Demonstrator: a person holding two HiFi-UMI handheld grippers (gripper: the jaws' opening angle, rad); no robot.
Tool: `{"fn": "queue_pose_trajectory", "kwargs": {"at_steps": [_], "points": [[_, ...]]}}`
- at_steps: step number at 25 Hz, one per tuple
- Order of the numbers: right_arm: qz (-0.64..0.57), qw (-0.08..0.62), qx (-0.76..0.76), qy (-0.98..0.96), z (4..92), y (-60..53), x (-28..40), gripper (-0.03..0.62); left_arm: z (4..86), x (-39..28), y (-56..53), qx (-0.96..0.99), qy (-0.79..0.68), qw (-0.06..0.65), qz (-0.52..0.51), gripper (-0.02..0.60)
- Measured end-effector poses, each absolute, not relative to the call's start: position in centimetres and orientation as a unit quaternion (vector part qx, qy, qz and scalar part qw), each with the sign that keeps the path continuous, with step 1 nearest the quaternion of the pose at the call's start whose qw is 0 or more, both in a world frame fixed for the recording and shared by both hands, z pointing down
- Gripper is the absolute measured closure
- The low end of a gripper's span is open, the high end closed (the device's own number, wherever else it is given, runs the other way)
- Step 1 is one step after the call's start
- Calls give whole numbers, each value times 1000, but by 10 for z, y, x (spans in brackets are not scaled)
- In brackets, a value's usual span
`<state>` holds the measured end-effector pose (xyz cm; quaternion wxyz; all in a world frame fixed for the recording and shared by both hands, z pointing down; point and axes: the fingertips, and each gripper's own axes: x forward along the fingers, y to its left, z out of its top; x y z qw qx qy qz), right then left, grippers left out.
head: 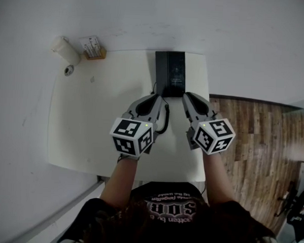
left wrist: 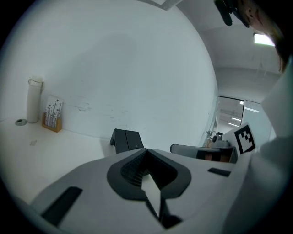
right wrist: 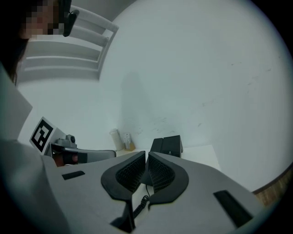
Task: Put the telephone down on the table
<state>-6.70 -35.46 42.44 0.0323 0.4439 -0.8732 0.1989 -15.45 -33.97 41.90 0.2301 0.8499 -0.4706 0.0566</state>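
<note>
- My left gripper (head: 156, 97) has its jaws pressed fully together and holds nothing.
- My right gripper (head: 188, 96) has its jaws all but together, with only a sliver of gap, and nothing is clamped between them.
- The telephone (head: 170, 73) sits on the table (head: 85, 135) at the middle of its far edge, against the wall.
- Both gripper tips sit just before the telephone's near end.
- The telephone's coiled cord (head: 165, 119) lies on the table between my two grippers.
- A white cylinder (head: 64, 49) and a small wooden holder (head: 94, 48) stand at the far left corner.
</note>
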Motion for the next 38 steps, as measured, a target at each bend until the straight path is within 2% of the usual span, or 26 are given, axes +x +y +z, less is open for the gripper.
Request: {"fn": "queue_pose_trajectory", "kwargs": {"at_steps": [12, 23, 30, 38], "points": [[122, 18, 467, -876, 374, -239, -75, 562, 364, -156, -236, 859, -489, 149, 41, 578], [40, 11, 493, -869, 331, -189, -73, 563, 332, -173, -190, 839, -539, 67, 39, 578], [49, -17, 497, -866, 320, -182, -68, 563, 323, -184, -180, 830, -555, 59, 18, 578], [31, -12, 502, -864, 316, -184, -64, 563, 322, -189, -180, 823, -565, 58, 16, 578]]}}
